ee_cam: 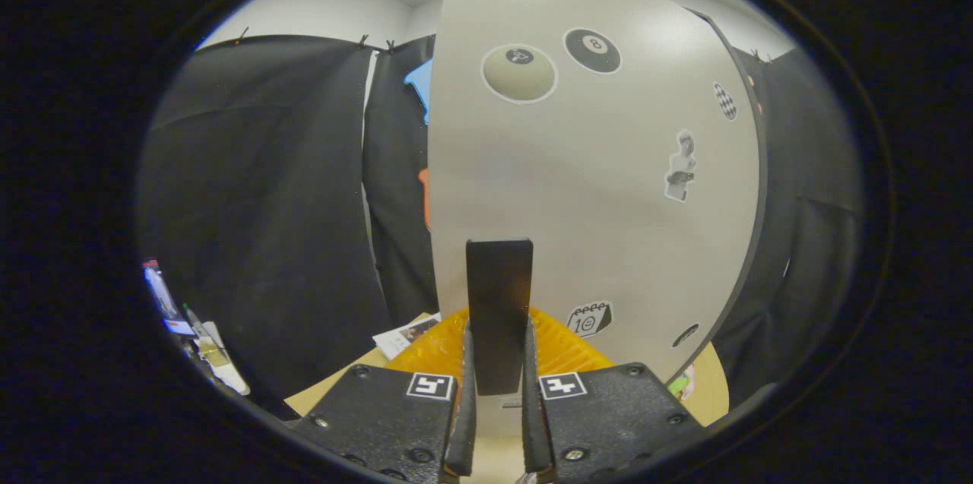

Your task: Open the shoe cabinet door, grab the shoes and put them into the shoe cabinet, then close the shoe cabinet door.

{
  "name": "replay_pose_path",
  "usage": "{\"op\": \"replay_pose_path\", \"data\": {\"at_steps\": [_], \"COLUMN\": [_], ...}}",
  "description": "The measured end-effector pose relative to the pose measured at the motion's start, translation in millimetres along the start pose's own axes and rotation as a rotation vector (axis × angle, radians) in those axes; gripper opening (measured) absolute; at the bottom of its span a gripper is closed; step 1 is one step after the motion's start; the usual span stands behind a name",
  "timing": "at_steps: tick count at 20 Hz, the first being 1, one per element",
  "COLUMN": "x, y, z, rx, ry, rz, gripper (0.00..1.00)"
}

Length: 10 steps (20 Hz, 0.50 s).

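Observation:
The shoe cabinet door (pixel 600 188) is a pale grey panel with several stickers on it, standing close in front of me and seen at an angle. A black upright handle (pixel 498 286) sticks out from the door's lower part. My gripper (pixel 498 343) is shut on this handle, with one finger pressing on each side of its lower end. The door hides what lies behind it.
An orange ribbed thing (pixel 570 353) lies just beyond the fingers, low in front of the door. It rests on a tan surface (pixel 334 389) with a printed leaflet (pixel 407 333). Black cloth walls (pixel 266 203) stand left and right. Small clutter (pixel 190 324) sits far left.

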<state>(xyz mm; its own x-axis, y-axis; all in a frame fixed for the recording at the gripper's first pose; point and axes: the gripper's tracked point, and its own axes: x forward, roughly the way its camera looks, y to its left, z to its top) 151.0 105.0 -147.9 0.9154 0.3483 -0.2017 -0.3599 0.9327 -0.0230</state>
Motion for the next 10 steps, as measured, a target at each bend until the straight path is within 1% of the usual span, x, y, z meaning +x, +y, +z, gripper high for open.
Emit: {"op": "replay_pose_path", "data": {"at_steps": [7, 10], "x": [-66.9, -96.1], "y": [-34.9, -54.6], "z": [-13.6, -20.5], "rx": [0.007, 0.023], "ry": [0.009, 0.004], "rz": [0.062, 0.076], "gripper": [0.28, 0.28]}}
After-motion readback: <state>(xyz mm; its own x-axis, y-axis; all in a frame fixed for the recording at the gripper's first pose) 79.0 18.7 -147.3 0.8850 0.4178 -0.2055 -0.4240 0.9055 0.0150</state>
